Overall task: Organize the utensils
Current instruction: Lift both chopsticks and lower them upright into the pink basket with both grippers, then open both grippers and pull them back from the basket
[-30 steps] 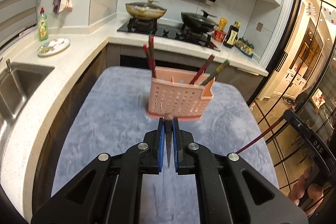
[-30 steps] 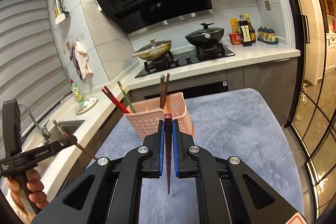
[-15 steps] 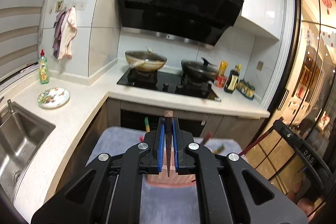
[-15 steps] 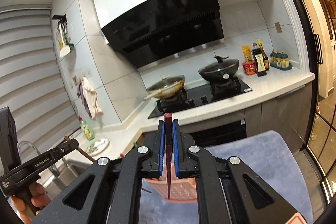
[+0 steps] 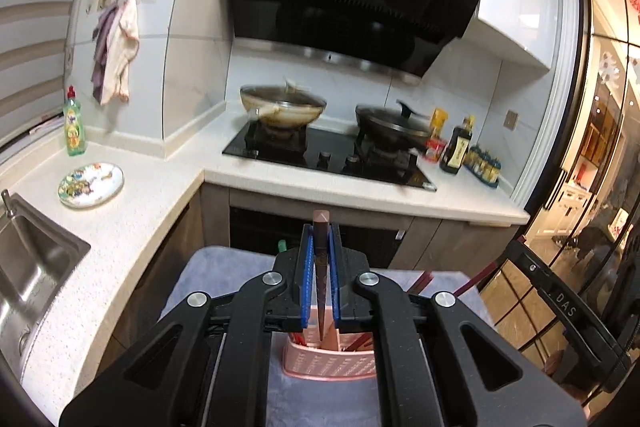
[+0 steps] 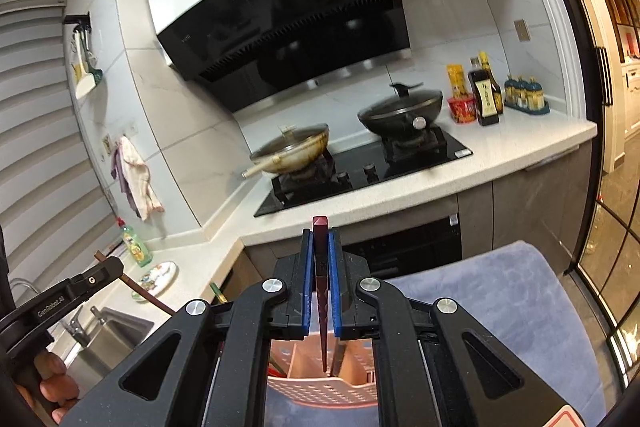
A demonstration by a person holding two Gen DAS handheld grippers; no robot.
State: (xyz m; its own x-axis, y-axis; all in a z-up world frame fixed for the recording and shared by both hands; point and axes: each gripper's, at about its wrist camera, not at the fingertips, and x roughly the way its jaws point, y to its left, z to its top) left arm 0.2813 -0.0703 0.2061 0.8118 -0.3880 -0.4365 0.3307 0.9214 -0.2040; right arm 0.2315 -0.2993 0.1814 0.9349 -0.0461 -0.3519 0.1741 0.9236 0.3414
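Note:
A pink slotted utensil holder (image 5: pixel 332 363) stands on the grey-blue cloth, largely hidden under my left gripper (image 5: pixel 321 251). That gripper is shut on a brown chopstick (image 5: pixel 321 223), held upright with its thin tip hanging over the holder. In the right wrist view my right gripper (image 6: pixel 321 255) is shut on a dark red chopstick (image 6: pixel 320 227), its tip above a compartment of the holder (image 6: pixel 320 393). Several chopsticks (image 5: pixel 420 283) stand in the holder. Each view shows the other gripper at its edge: the right gripper (image 5: pixel 560 303) and the left gripper (image 6: pixel 80 287) with a hand (image 6: pixel 48 387).
The cloth-covered table (image 6: pixel 500 307) meets an L-shaped white counter (image 5: pixel 132 211). On it are a steel sink (image 5: pixel 28 267), a patterned plate (image 5: pixel 91 185), a green soap bottle (image 5: pixel 74 125), a hob with two woks (image 5: pixel 328 151) and sauce bottles (image 6: pixel 486 95). Glass doors (image 5: pixel 592 187) close the right side.
Both grippers have risen and moved forward with their chopsticks. The pink holder, earlier ahead of the fingers, now lies beneath them at the bottom of both views.

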